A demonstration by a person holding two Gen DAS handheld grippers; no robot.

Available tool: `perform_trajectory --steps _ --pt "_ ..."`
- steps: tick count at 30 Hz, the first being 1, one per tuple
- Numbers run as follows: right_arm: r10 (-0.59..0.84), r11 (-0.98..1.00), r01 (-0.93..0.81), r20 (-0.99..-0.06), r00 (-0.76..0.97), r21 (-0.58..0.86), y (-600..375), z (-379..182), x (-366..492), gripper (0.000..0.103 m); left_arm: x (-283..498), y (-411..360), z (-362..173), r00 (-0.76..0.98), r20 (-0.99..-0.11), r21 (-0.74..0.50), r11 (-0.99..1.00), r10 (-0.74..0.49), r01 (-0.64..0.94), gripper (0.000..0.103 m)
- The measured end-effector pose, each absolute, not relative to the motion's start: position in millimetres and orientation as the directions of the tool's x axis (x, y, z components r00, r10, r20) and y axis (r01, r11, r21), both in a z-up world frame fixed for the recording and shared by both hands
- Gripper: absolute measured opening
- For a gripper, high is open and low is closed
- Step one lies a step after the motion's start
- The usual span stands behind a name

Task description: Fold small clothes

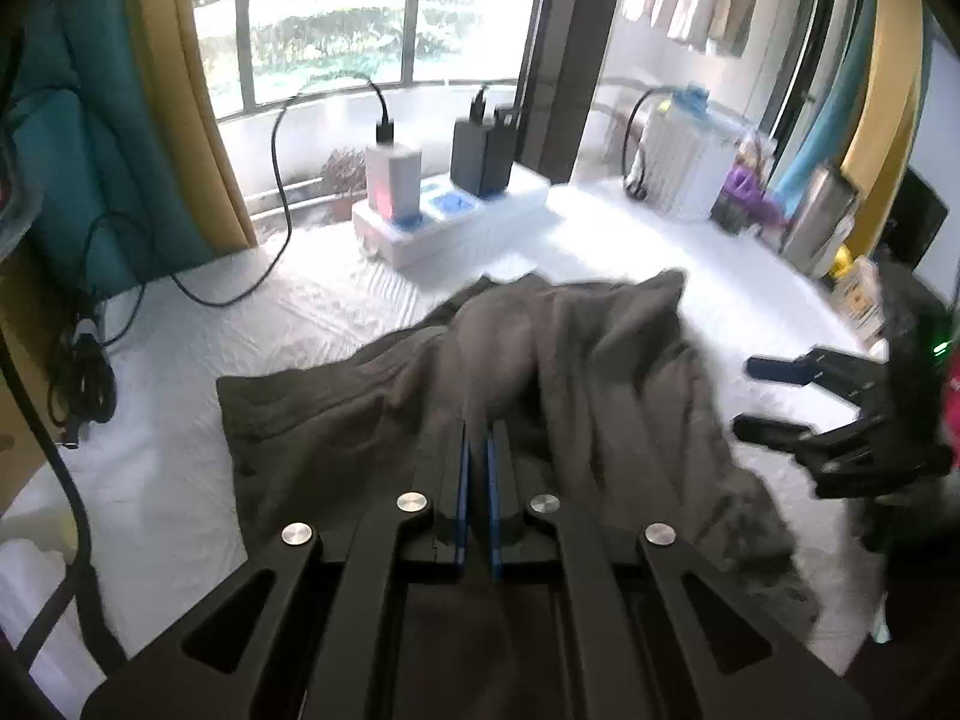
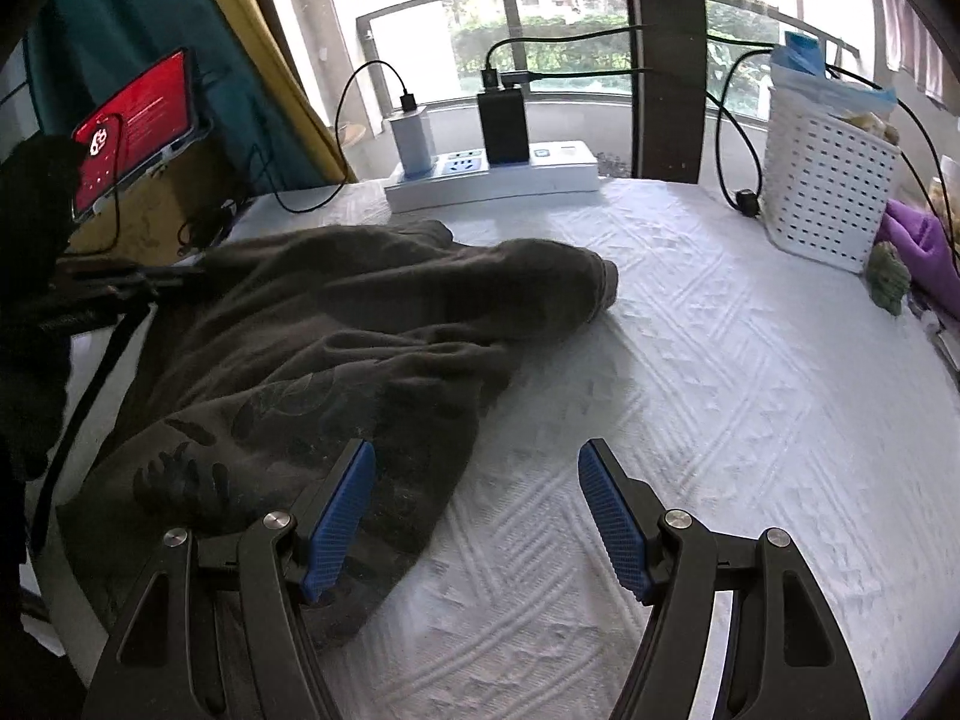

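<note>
A crumpled dark brown garment [image 2: 336,348] lies on the white textured cloth [image 2: 720,420]. The left gripper [image 1: 478,438] is pinched together on its fabric. At three o'clock of it, the right gripper [image 2: 477,468] hangs spread apart, empty, its left pad over the garment's hem. A power strip [image 2: 492,177] sits at twelve o'clock, a white basket [image 2: 828,186] at two.

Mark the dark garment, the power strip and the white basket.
dark garment [image 2: 336,324]: right wrist view, middle of the crumpled cloth.
power strip [image 2: 540,180]: right wrist view, front side wall.
white basket [image 2: 828,180]: right wrist view, perforated side wall.
</note>
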State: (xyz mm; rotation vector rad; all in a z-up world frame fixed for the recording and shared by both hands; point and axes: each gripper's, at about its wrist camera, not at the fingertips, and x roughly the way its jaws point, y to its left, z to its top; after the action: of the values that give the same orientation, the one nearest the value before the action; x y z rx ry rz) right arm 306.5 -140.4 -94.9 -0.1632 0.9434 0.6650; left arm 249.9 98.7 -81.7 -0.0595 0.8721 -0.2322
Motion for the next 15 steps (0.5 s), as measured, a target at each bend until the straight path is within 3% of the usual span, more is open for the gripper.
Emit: perform_trajectory --steps 3,5,7,12,15 --pt "0.454 0.788 -0.598 -0.794 0.403 0.148 -135 -95 307 0.072 255 103 -87 0.597 -0.766 -0.165 0.971 -0.238 0.175 0.006" --pt "0.452 0.787 -0.600 -0.798 0.399 0.146 -132 -97 308 0.072 266 108 -103 0.540 -0.807 -0.195 0.971 -0.240 0.139 0.015" --pt "0.449 0.785 -0.603 -0.802 0.394 0.143 -129 -99 306 0.072 266 111 -108 0.535 -0.813 -0.209 0.972 -0.232 0.104 0.030" --pt "0.440 0.793 -0.594 -0.803 0.402 0.137 -133 -98 302 0.072 251 102 -83 0.595 -0.754 -0.237 0.960 -0.278 0.148 0.030" --pt "0.439 0.802 -0.581 -0.798 0.414 0.140 -139 -96 303 0.072 257 70 -83 0.574 -0.762 -0.184 0.950 -0.300 0.252 0.030"
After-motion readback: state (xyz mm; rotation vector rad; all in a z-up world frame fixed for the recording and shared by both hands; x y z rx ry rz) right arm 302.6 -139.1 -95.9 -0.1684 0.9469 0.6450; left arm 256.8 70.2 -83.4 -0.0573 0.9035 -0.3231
